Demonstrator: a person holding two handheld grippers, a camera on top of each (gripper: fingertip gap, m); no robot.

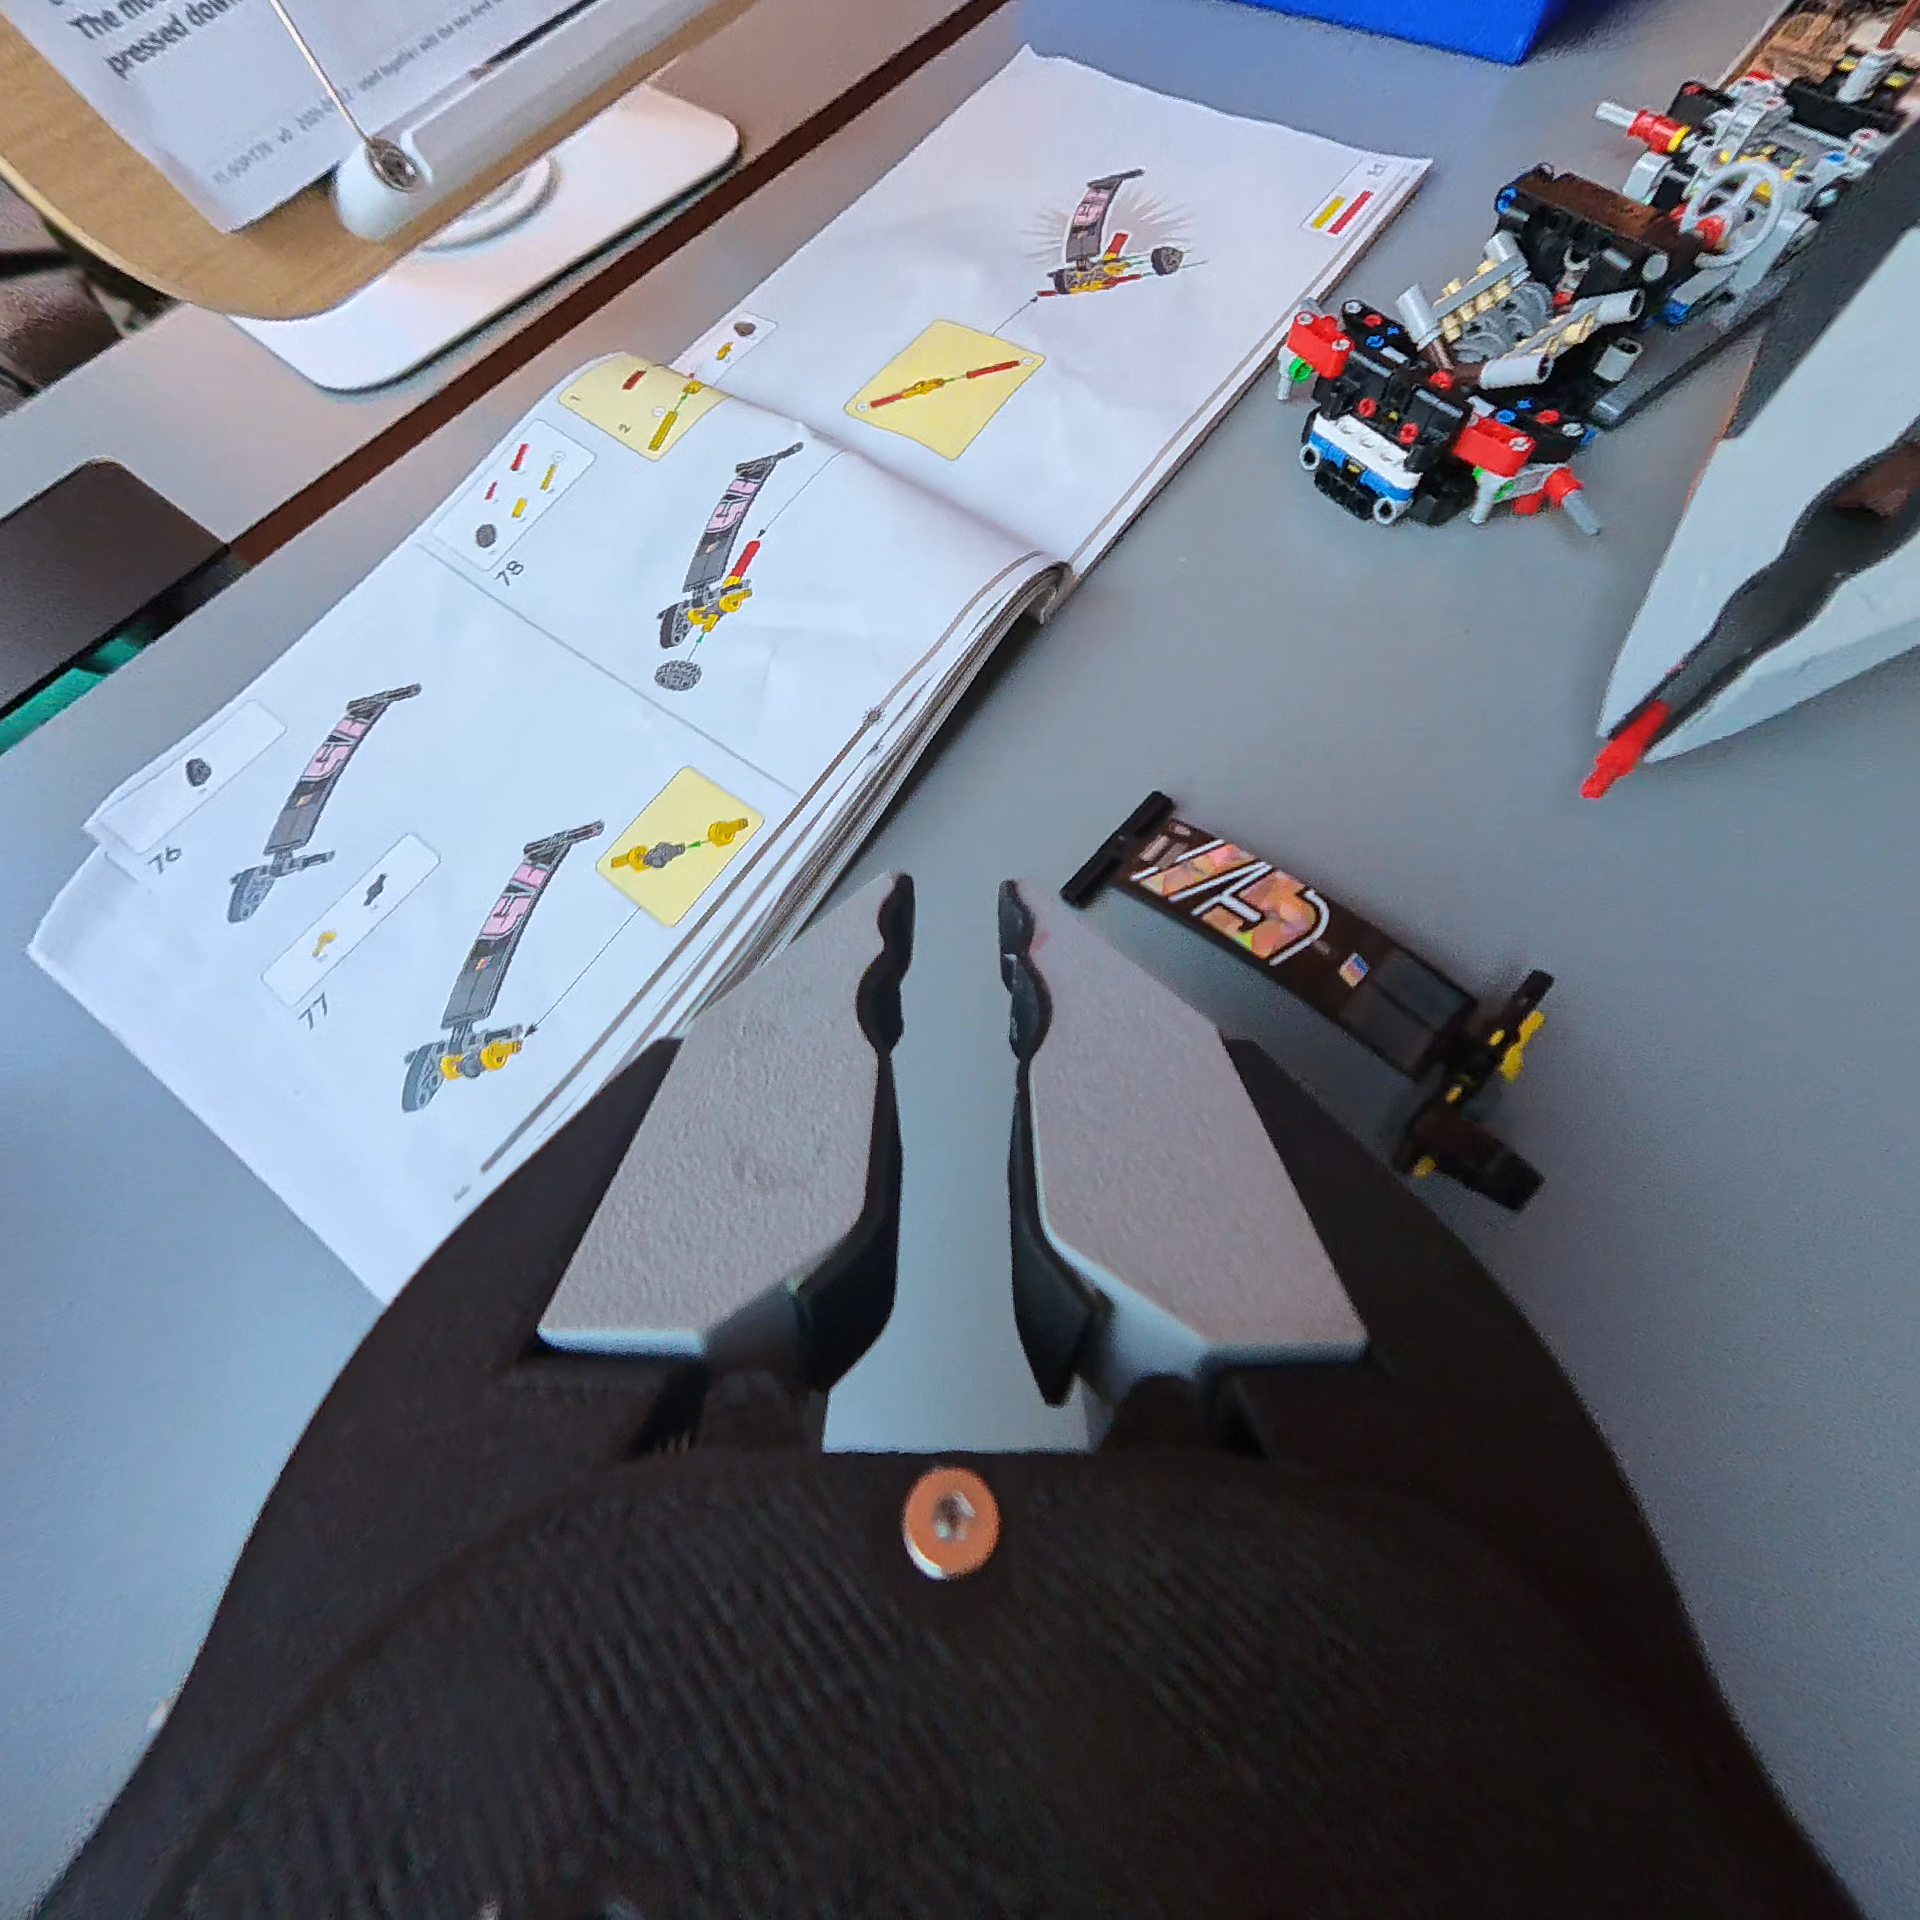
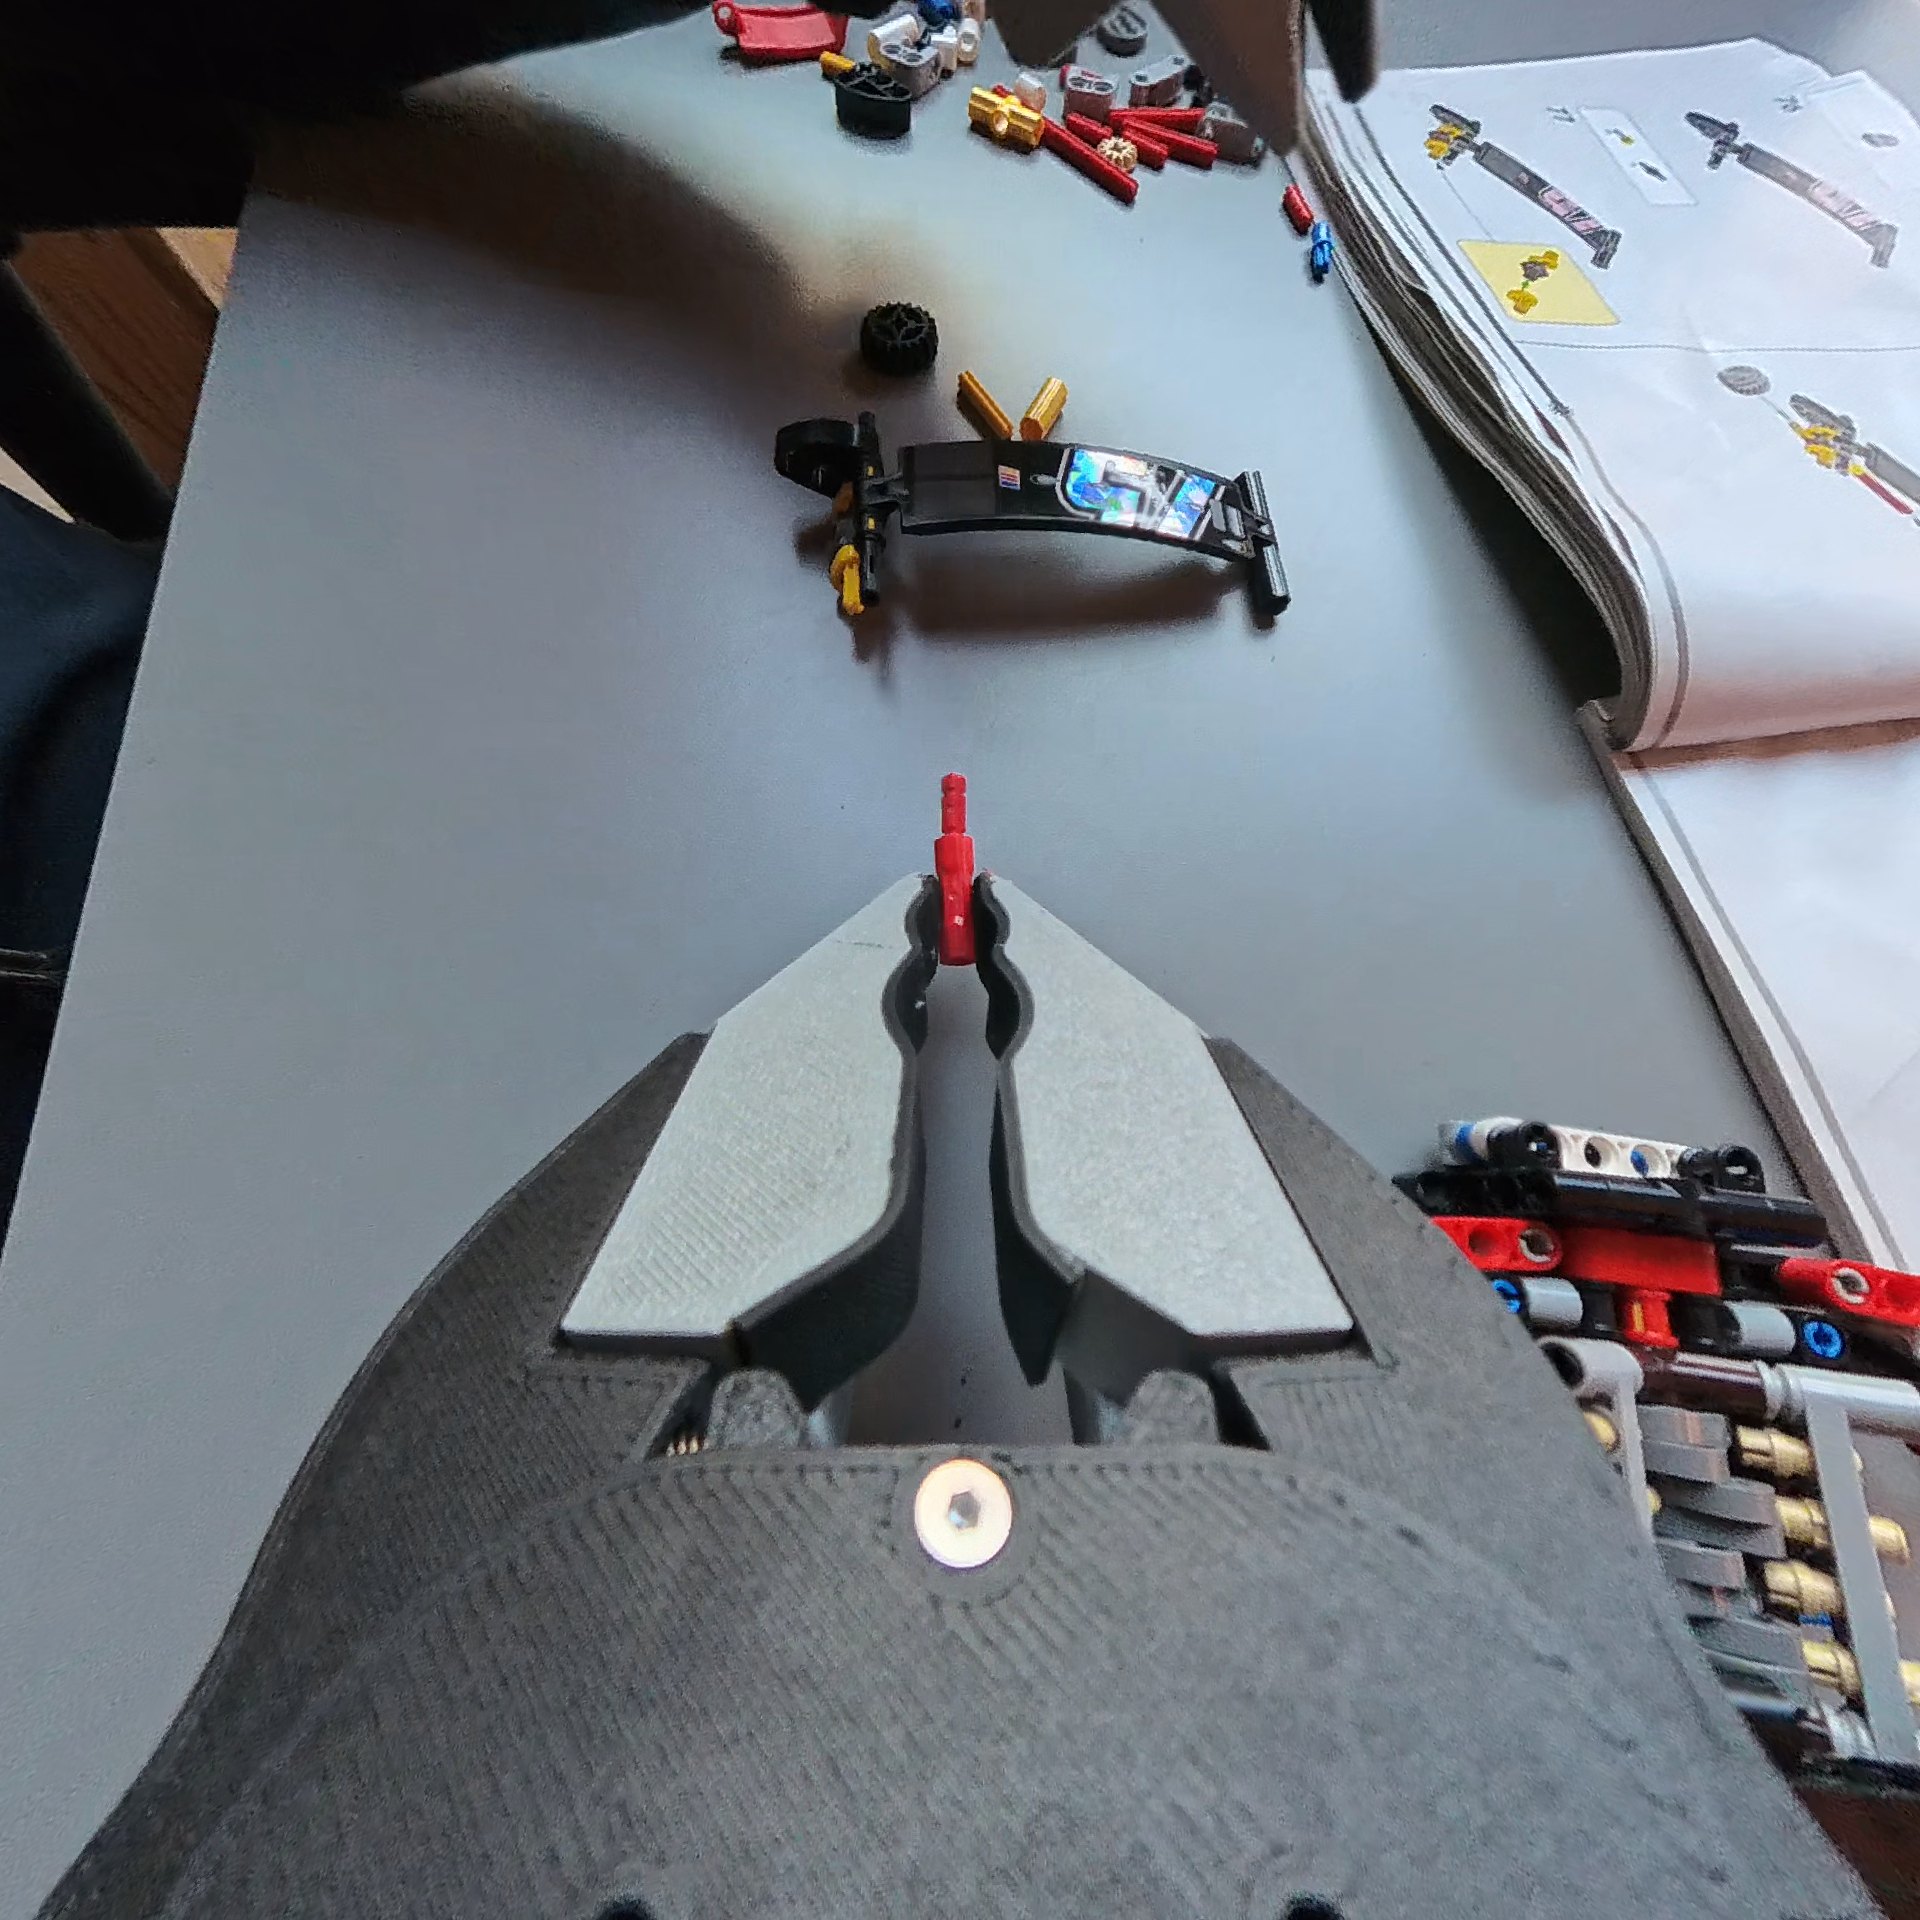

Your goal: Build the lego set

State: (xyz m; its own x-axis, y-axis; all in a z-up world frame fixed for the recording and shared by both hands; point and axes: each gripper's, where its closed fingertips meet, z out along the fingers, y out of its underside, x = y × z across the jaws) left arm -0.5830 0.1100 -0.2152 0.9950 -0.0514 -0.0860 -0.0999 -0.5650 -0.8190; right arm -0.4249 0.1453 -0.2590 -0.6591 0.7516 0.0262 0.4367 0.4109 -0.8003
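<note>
Two grippers, right gripper (image 2: 954, 914) pinching red pin (image 2: 952, 862), left gripper (image 1: 956, 914) spread (nothing between) beside black panel (image 1: 1299, 935)

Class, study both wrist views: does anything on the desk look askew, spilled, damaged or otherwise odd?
Nothing looks damaged or spilled. The instruction booklet lies open, slanted across the grey table; loose pieces are scattered at the far edge. The right gripper pinches a red pin; the left gripper is open and empty.

The desk (image 2: 520, 727) is free between the black panel piece (image 2: 1049, 499) and the near edge; the open booklet (image 2: 1714, 468) and the built model (image 2: 1683, 1351) block the right side.
</note>
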